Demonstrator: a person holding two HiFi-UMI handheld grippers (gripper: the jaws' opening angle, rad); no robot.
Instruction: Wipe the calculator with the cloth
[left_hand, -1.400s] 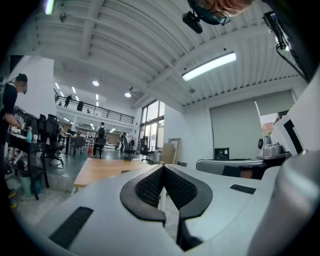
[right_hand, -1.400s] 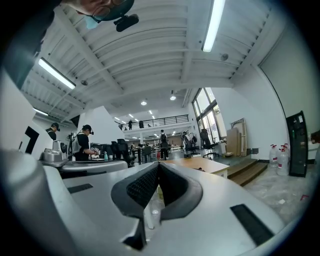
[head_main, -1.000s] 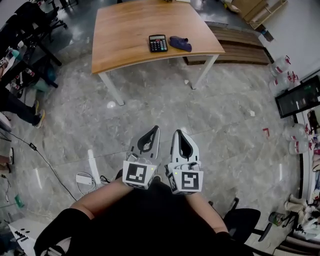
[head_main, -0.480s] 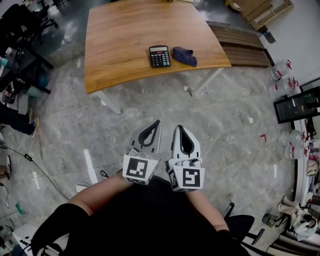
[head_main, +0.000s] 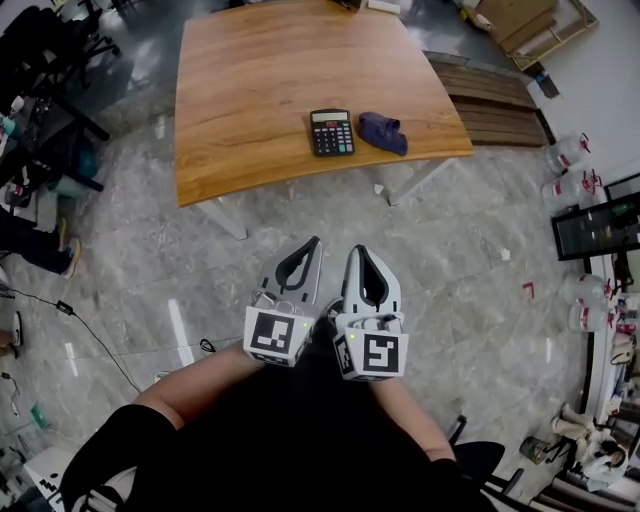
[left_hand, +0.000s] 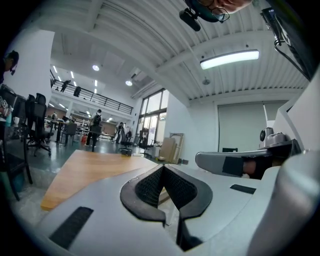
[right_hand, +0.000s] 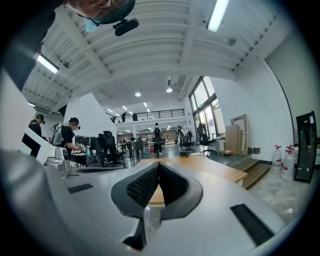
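In the head view a black calculator (head_main: 332, 132) lies near the front edge of a wooden table (head_main: 250, 90). A crumpled dark blue cloth (head_main: 383, 132) lies just to its right. Both grippers are held side by side over the floor, well short of the table and pointing toward it. My left gripper (head_main: 315, 241) is shut and empty; its tips meet in the left gripper view (left_hand: 162, 166). My right gripper (head_main: 357, 250) is shut and empty too, with its tips together in the right gripper view (right_hand: 158, 163).
Wooden pallets (head_main: 495, 105) lie on the floor right of the table. Plastic jugs (head_main: 565, 155) and a dark screen (head_main: 600, 225) stand at the right. Office chairs and desks (head_main: 40, 60) with people are at the left. A cable (head_main: 90, 330) runs across the marble floor.
The table, calculator and cloth have drawn closer and lower in the head view as the person walks toward them. Both grippers keep the same shut, side-by-side pose.
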